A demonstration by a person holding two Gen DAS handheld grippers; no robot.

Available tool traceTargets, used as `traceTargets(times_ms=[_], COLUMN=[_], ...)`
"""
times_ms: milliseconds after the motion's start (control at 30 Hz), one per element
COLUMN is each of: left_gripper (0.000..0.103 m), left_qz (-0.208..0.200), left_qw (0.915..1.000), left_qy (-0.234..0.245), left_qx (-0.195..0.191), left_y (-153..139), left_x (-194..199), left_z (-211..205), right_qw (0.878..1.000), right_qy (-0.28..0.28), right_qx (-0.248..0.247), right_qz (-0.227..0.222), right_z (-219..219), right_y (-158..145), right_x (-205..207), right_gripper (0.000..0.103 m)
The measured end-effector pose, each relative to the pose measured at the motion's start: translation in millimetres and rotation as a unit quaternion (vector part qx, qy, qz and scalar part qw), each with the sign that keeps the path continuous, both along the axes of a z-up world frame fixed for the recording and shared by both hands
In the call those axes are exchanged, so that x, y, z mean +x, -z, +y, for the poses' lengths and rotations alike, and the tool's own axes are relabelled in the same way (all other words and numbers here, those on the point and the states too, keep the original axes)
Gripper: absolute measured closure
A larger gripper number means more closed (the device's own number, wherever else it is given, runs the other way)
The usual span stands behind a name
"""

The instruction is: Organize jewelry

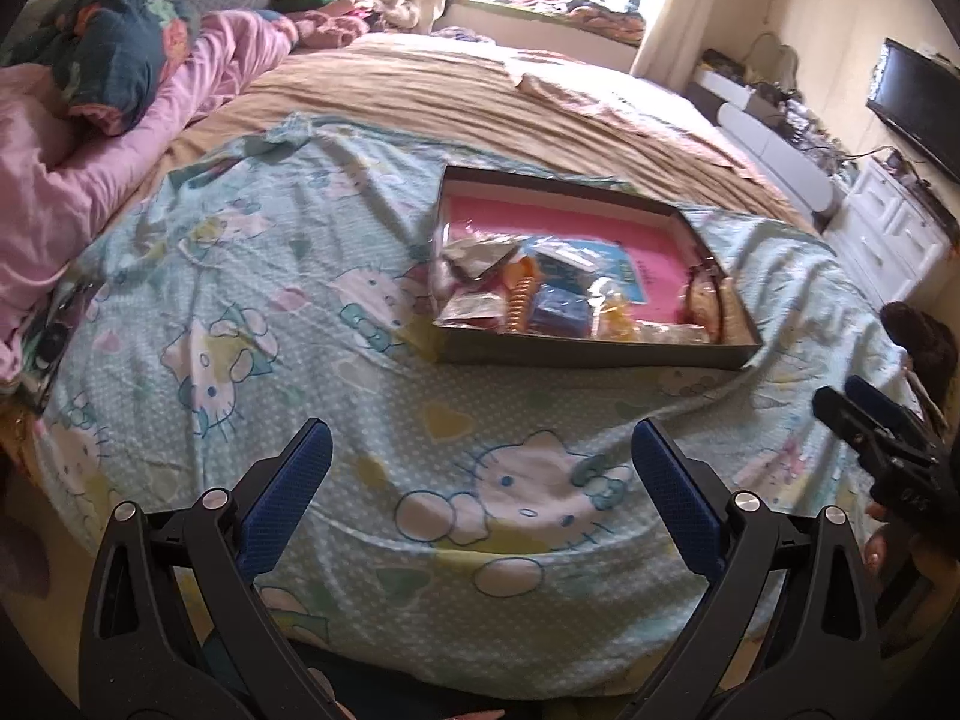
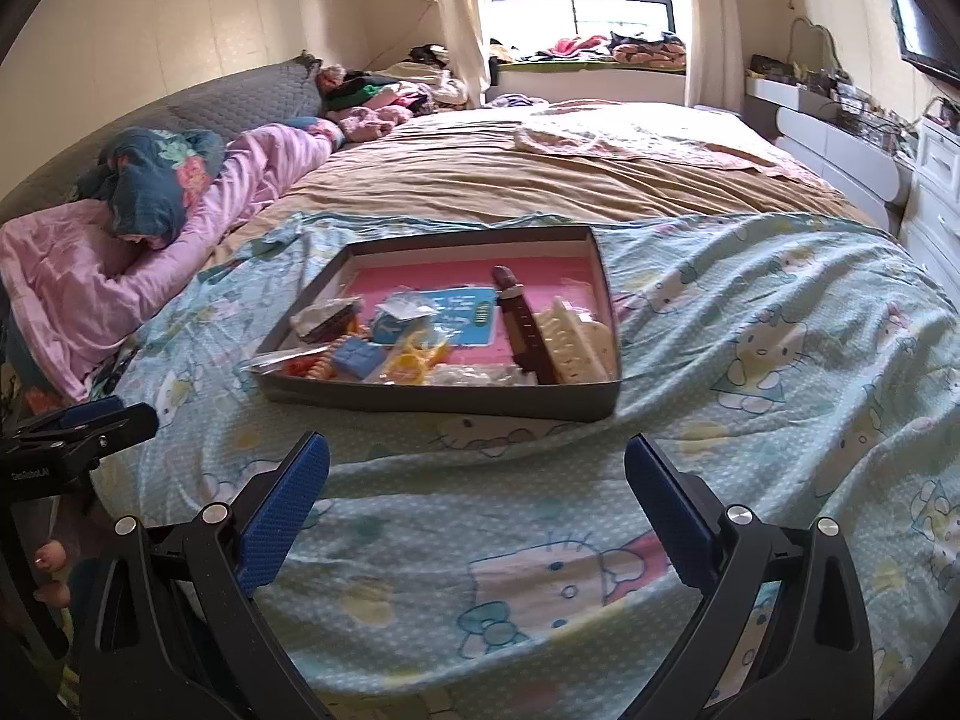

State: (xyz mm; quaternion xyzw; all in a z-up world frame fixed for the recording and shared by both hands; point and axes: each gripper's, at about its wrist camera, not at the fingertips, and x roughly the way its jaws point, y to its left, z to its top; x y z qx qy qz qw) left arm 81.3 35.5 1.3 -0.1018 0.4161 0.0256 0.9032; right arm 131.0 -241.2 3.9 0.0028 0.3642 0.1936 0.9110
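Note:
A shallow dark cardboard box (image 1: pixel 600 354) (image 2: pixel 444 399) with a pink lining lies on the cartoon-cat sheet. It holds small jewelry items in clear bags, an orange spiral hair tie (image 1: pixel 521 303), a blue pouch (image 2: pixel 357 358), a yellow piece (image 2: pixel 414 360), a cream comb-like clip (image 2: pixel 573 342) and a dark brown bar (image 2: pixel 522 324). My left gripper (image 1: pixel 480 480) hovers open over the sheet, short of the box. My right gripper (image 2: pixel 477 492) is also open and empty, just in front of the box. Each gripper shows at the other view's edge.
The sheet (image 2: pixel 750 360) covers the near part of a wide bed with a tan blanket (image 2: pixel 540 180) behind. Pink bedding (image 1: pixel 90 180) and a floral quilt lie at the left. White drawers (image 1: pixel 888 234) and a TV (image 1: pixel 918 102) stand to the right.

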Motion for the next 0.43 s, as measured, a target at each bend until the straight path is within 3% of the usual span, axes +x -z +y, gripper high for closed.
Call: traceTargets(times_ms=[100, 267, 433], left_gripper=[0.01, 0.01, 0.01], left_qz=[0.016, 0.055, 0.112], left_qw=[0.9997, 0.9953, 0.9848], left_qy=[-0.016, -0.076, -0.129], left_qx=[-0.009, 0.025, 0.031], left_y=[8, 30, 66], left_x=[11, 54, 120], left_z=[12, 54, 120], right_qw=[1.0, 0.997, 0.98], right_qy=[0.019, 0.073, 0.185], right_qx=[0.001, -0.013, -0.07], right_qz=[0.006, 0.011, 0.009], right_z=[-10, -41, -107], right_y=[6, 20, 41], right_x=[10, 36, 100], right_gripper=[0.005, 0.005, 0.005])
